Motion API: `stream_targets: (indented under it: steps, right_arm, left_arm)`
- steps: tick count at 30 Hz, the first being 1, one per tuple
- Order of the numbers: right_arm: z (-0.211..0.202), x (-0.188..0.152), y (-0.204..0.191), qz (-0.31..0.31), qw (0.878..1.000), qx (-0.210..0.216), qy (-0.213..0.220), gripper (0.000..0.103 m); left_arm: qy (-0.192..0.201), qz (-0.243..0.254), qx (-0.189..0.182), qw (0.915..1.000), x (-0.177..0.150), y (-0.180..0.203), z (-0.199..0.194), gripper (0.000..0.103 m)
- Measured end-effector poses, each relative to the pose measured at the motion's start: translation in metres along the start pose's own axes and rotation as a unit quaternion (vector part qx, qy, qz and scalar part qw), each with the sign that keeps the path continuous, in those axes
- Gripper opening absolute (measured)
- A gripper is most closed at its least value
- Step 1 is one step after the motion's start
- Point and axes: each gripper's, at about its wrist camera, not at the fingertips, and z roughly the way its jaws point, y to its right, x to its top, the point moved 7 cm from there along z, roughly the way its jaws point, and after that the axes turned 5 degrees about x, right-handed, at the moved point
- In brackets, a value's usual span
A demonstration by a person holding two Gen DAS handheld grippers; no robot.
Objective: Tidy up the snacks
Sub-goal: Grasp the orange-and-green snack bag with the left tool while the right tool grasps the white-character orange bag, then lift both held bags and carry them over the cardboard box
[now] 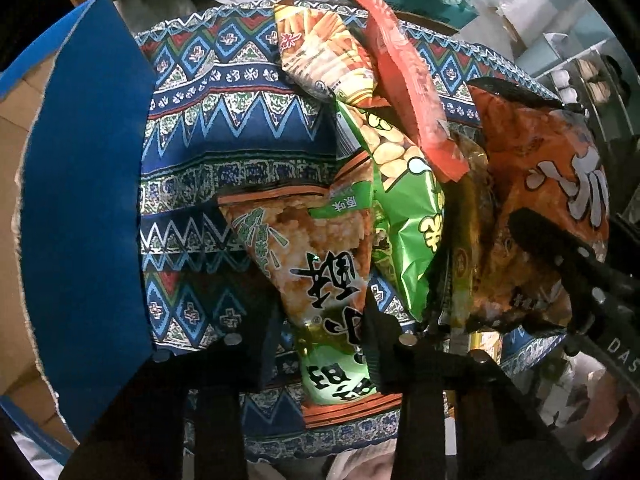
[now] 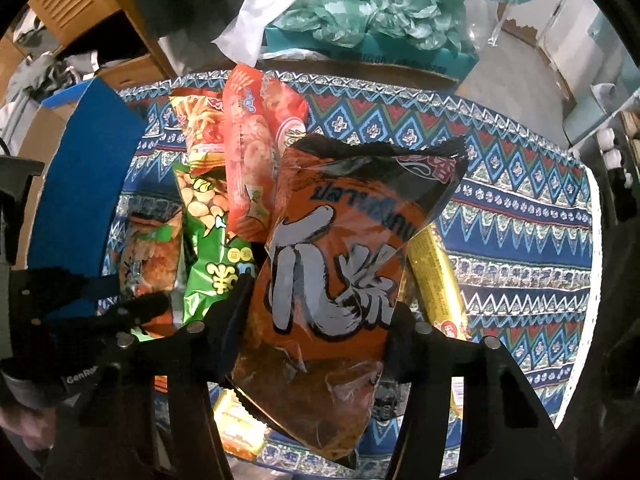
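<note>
Several snack bags lie in a heap on a patterned tablecloth. My left gripper points straight down and is shut on a rice cracker bag, orange with a green end, its fingers pressing both sides. My right gripper is shut on a large orange bag with grey lettering, pinched at its lower half. Between the two bags lie a green pea bag and a red bag. A yellow packet lies partly under the orange bag.
A blue-lined cardboard box flap stands along the cloth's left side. A bag of stick snacks lies at the far end of the heap. Behind the table sits a teal box stuffed with plastic bags. The cloth's right half is bare.
</note>
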Motion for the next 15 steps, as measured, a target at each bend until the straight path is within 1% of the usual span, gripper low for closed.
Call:
stream_targets:
  steps: [3,7,8,15]
  right_arm:
    - [-0.005,-0.001,0.001,0.002,1.000,-0.001,0.003,0.056]
    - [-0.013,-0.002,0.002,0.003,1.000,-0.004,0.008,0.056]
    - [-0.016,-0.002,0.002,0.001,1.000,-0.005,0.008,0.056]
    - [-0.034,-0.003,-0.008,-0.011,1.000,-0.006,0.020,0.056]
  left_arm:
    - [0.012,0.015,0.014,0.9997,-0.003,-0.010,-0.008,0.035]
    - [0.027,0.026,0.018,0.9992,-0.005,-0.009,-0.026,0.034]
    - [0.031,0.028,0.020,0.9990,-0.007,-0.008,-0.031,0.033]
    - [0.079,0.046,0.038,0.9951,-0.004,-0.010,-0.065,0.032]
